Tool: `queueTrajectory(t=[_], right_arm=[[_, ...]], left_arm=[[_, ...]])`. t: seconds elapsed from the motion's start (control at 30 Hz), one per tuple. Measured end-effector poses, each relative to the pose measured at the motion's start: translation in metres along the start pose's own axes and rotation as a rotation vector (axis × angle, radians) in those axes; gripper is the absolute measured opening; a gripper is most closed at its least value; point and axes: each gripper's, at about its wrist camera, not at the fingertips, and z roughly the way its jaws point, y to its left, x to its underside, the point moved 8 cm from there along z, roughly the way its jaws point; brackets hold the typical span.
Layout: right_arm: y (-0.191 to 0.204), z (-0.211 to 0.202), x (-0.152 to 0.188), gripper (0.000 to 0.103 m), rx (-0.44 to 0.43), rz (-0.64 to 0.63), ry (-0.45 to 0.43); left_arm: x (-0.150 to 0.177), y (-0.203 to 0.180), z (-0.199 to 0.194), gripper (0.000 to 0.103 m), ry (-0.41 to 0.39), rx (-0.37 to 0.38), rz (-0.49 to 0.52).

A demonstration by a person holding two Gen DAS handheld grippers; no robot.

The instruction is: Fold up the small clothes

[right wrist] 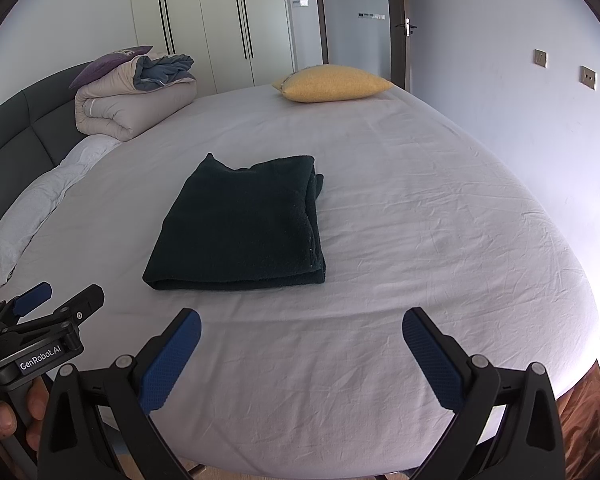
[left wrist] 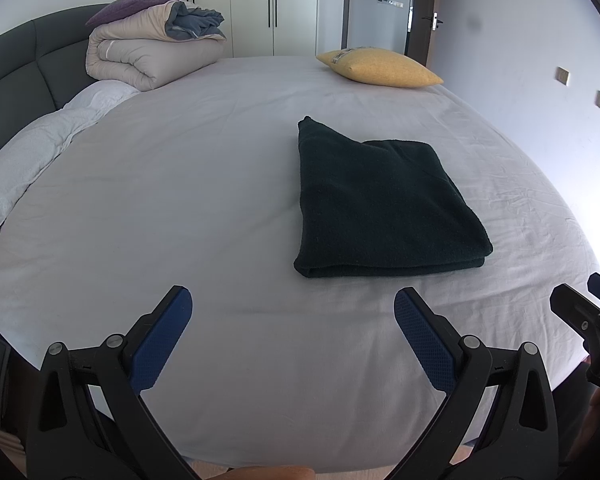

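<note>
We look across a big bed (left wrist: 220, 184) with a pale sheet. Our landmark is the dark green folded cloth (left wrist: 380, 204), which lies flat on the bed in a neat stack of layers.

Far to the left of the cloth, at the bed's edge, sits a white pillow (left wrist: 32, 160). Behind and left of the cloth, by the dark headboard (left wrist: 16, 64), is a rolled beige quilt (left wrist: 140, 56) with a purple cushion (left wrist: 136, 8) and a blue-grey bundle on top of it.

In front of the cloth and a bit left, our left gripper (left wrist: 292, 316) hangs over the sheet. Its blue pads (left wrist: 160, 344) are spread wide and hold nothing. It does not touch the cloth.

Behind the cloth and to the right, a yellow cushion (left wrist: 380, 66) rests near the far edge of the bed.

In front of the cloth and to the right, our right gripper (right wrist: 302, 336) is also spread wide and holds nothing, apart from the cloth.
</note>
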Motion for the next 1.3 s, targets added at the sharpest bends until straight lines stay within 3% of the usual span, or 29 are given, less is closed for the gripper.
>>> queueTrajectory(t=[1.3], right_arm=[[0.0022,0.0029,0.0098,0.103,-0.008,-0.002,0.011]], left_arm=[[0.0059,-0.0027,0.0017,0.103,0.008,0.008,0.000]])
